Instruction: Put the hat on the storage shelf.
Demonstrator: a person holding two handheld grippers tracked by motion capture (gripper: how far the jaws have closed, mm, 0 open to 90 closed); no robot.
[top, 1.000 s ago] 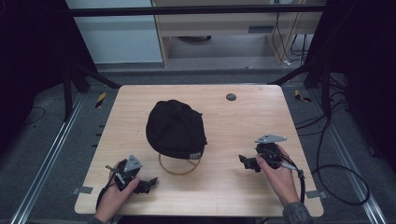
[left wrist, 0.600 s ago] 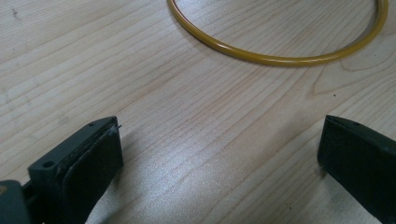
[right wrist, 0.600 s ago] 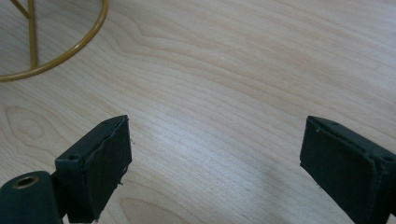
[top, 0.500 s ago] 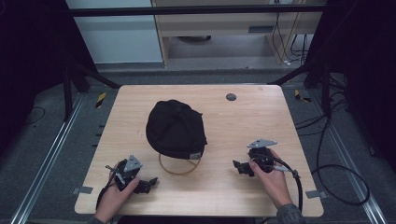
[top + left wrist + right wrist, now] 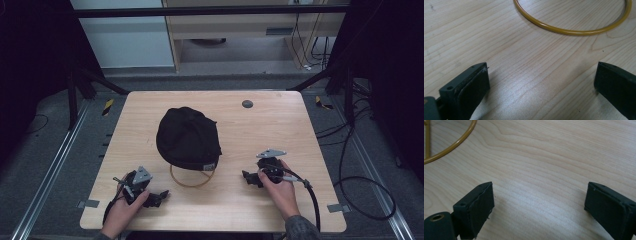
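Wooden table (image 5: 280, 125): left tongs (image 5: 159, 197), right tongs (image 5: 248, 178) wide apart, holding nothing.

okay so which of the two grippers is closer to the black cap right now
Probably the right gripper: it sits just off the near right edge of the black cap. The left gripper lies lower, nearer the table's front edge, beyond the yellow ring.

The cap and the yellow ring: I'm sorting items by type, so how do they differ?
The cap is black, domed cloth; the yellow ring is a thin, flat, open hoop. The cap is bulkier and covers the ring's far edge, while the ring's near arc lies bare. Both rest on the table, untouched by either gripper.
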